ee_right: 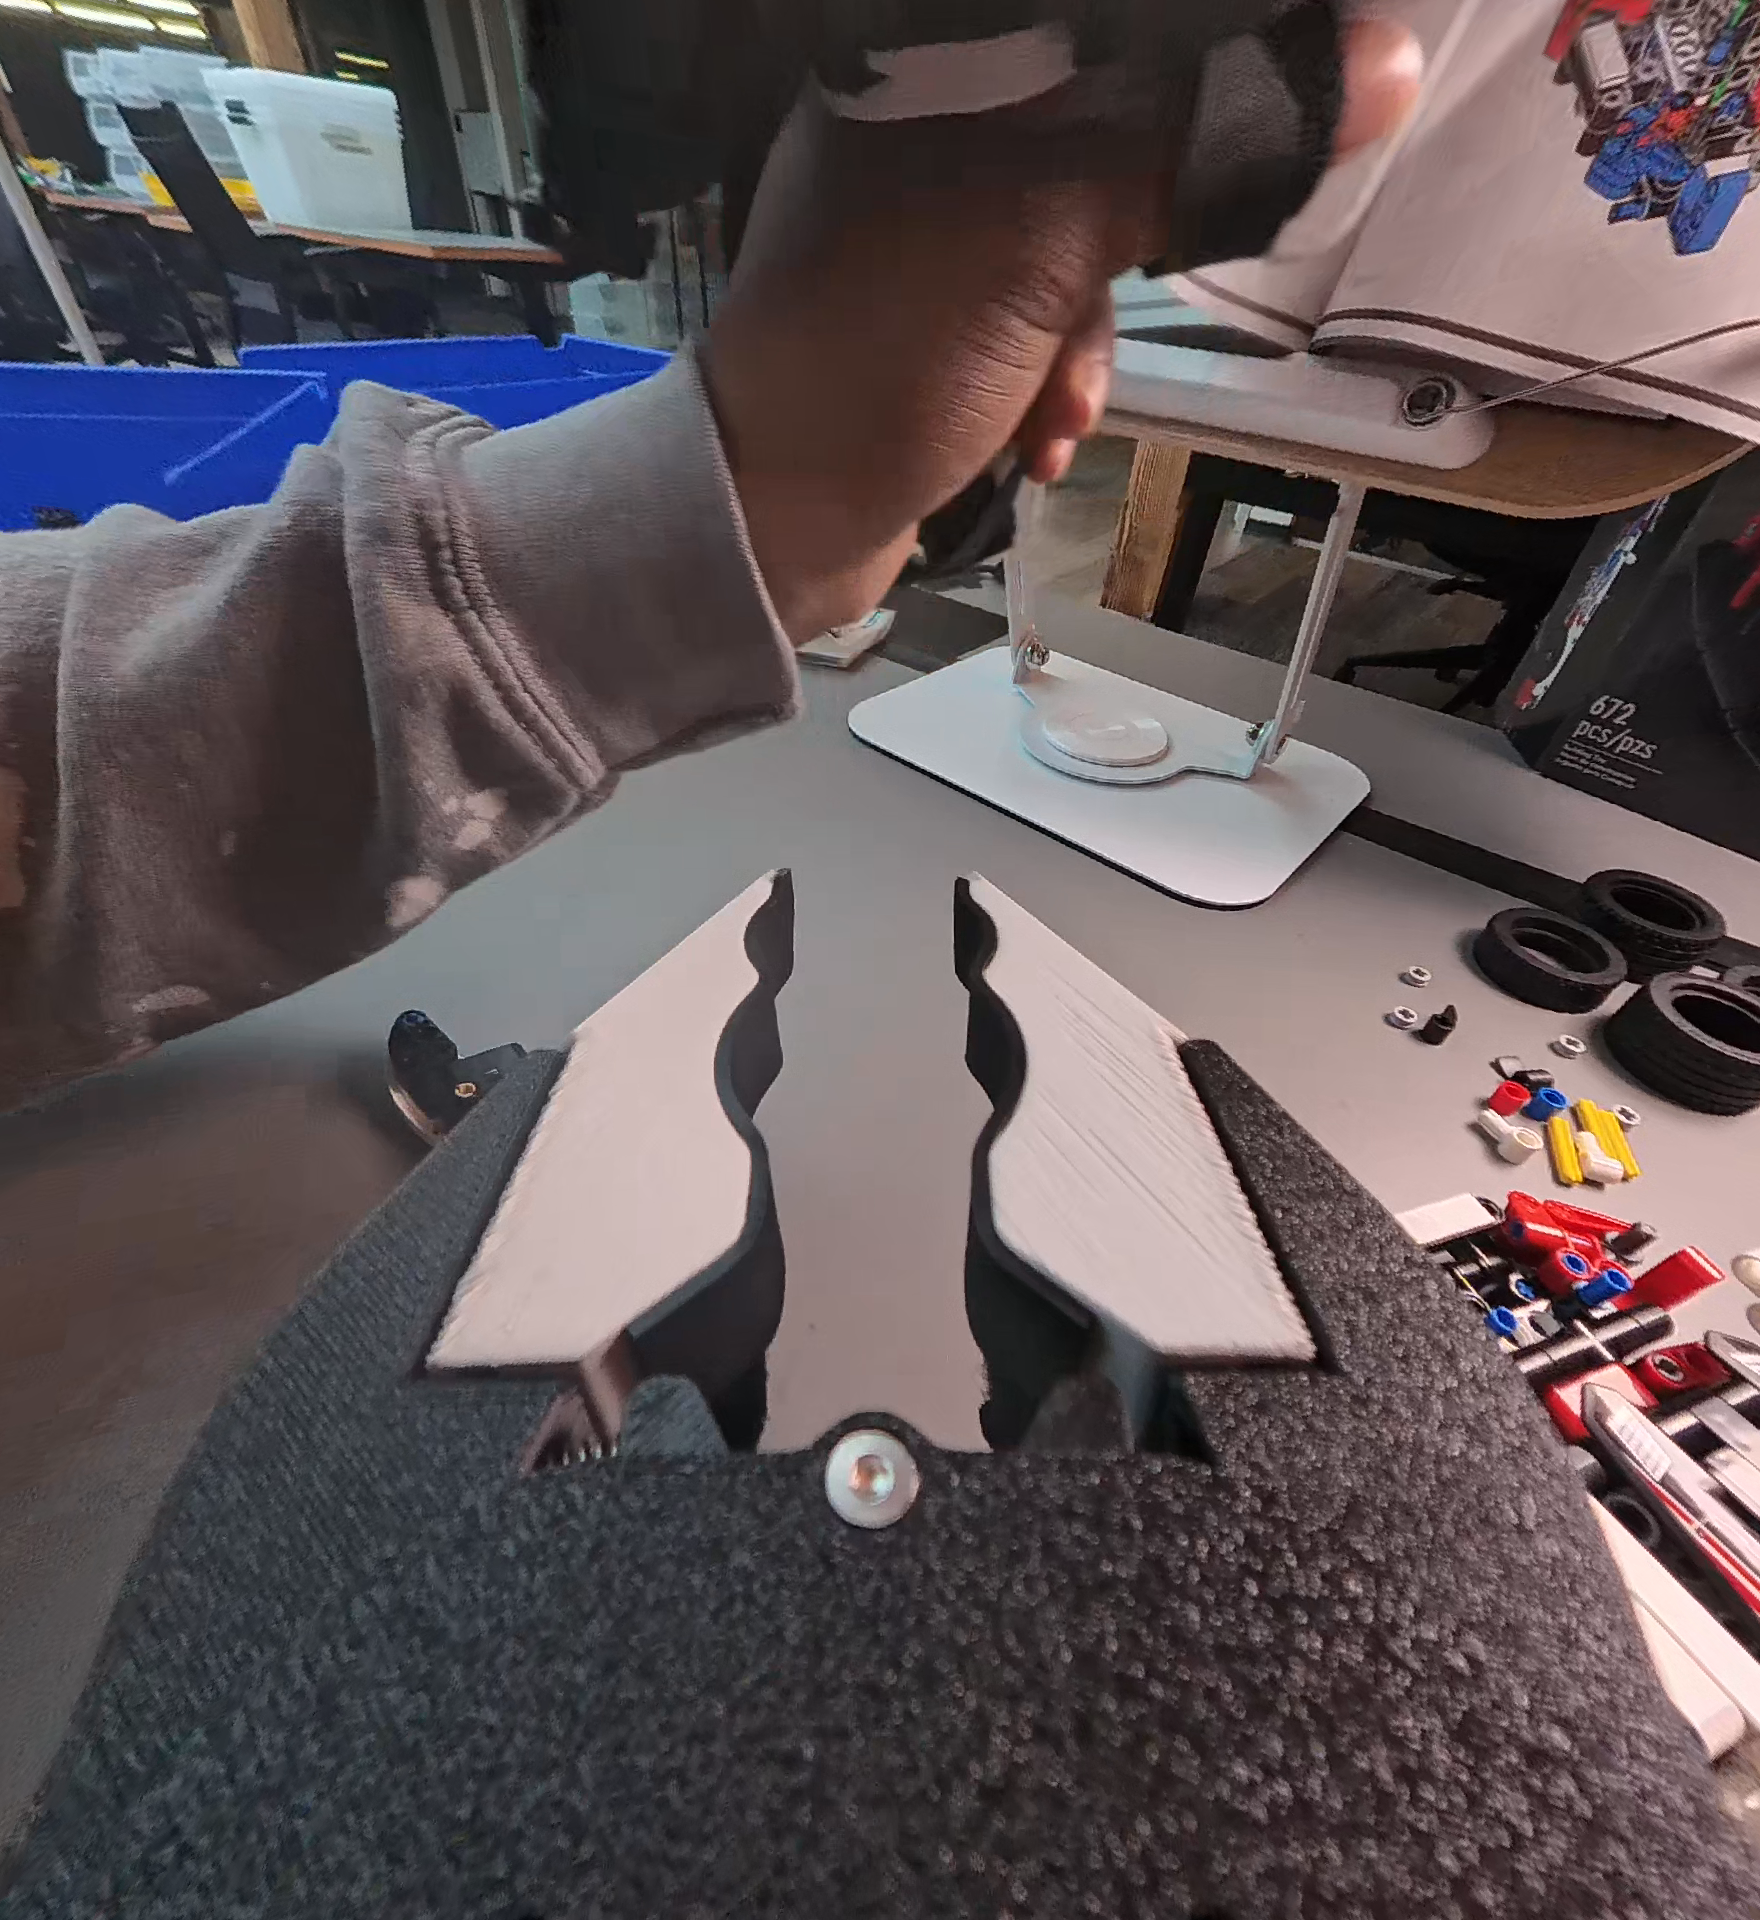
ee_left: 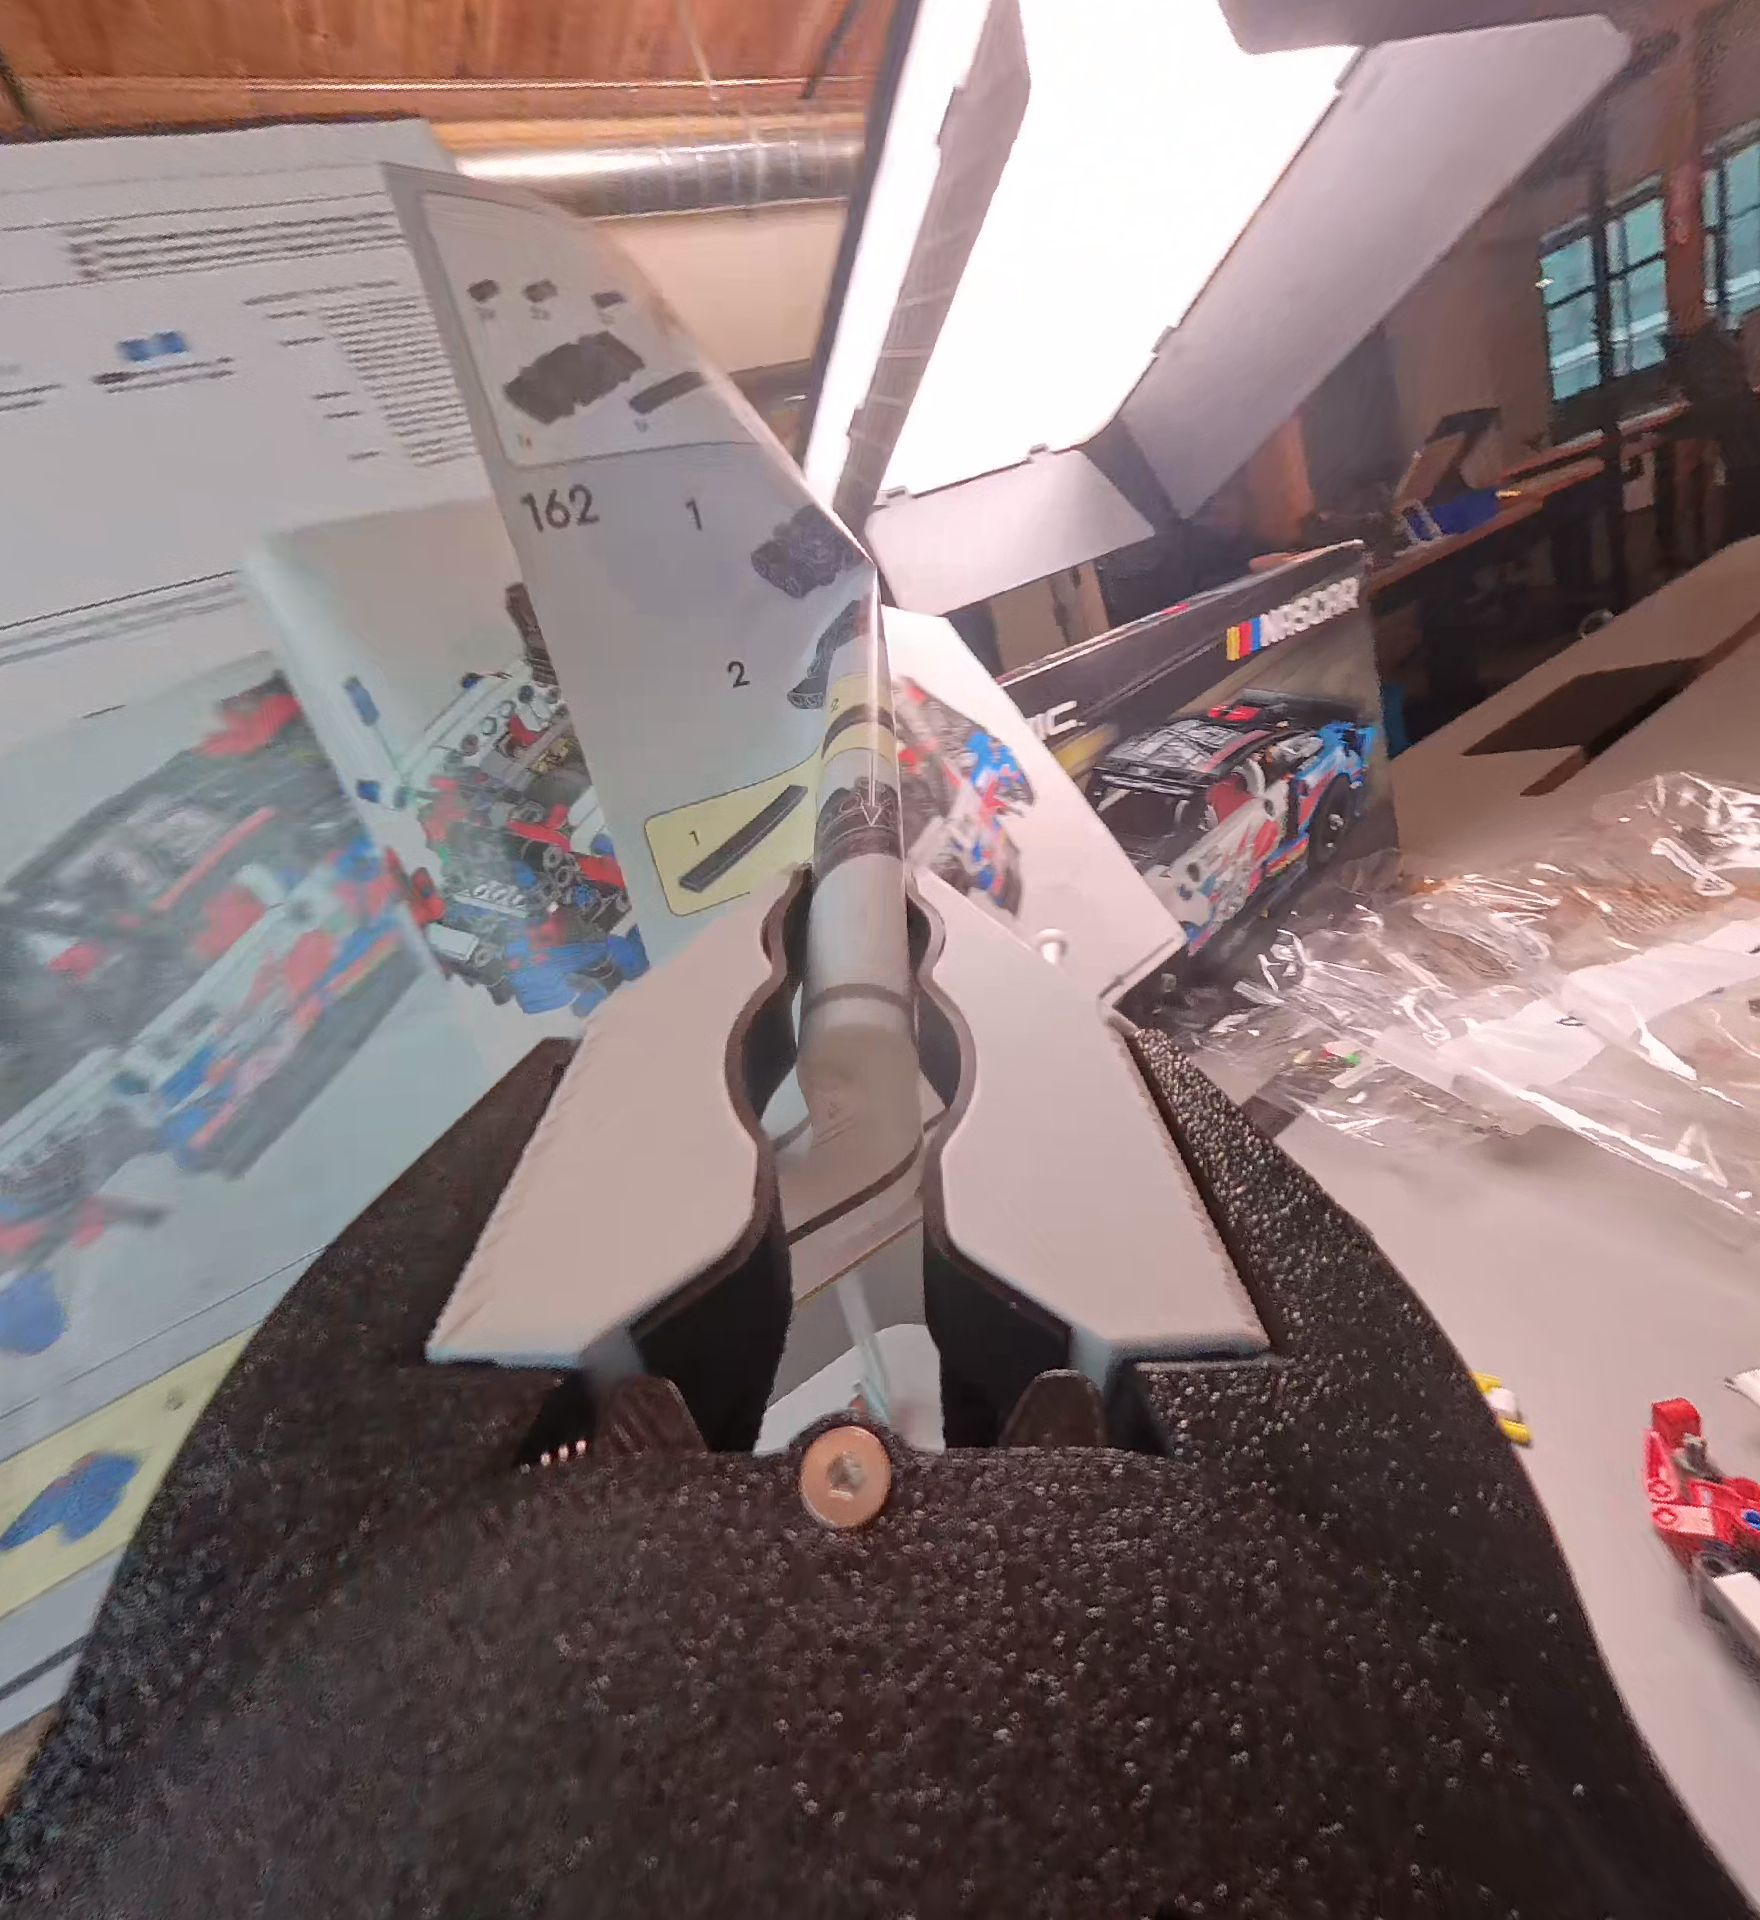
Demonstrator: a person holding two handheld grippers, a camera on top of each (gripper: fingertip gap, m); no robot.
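My left gripper (ee_left: pixel 855 894) is shut on a lifted page (ee_left: pixel 668 499) of an instruction booklet (ee_left: pixel 180 520). The page is curled and pinched between the jaws, standing up from the open booklet, which rests on a stand. My right gripper (ee_right: pixel 871 904) is open and empty, low over the grey table (ee_right: pixel 647 831). A person's hand (ee_right: pixel 907 343) and grey sleeve (ee_right: pixel 336 675) reach across above it toward the booklet (ee_right: pixel 1582 208), gripping the black body of the other gripper at the top of the right wrist view.
The stand's white base (ee_right: pixel 1115 790) sits just beyond my right gripper. Black tyres (ee_right: pixel 1686 1029), small loose parts (ee_right: pixel 1572 1132) and a partly built red, white and black model (ee_right: pixel 1686 1392) lie to the right. The dark set box (ee_left: pixel 1240 769), clear plastic bags (ee_left: pixel 1582 987) and blue bins (ee_right: pixel 128 436) surround the area. About 20 centimetres separates my left fingertips from my right.
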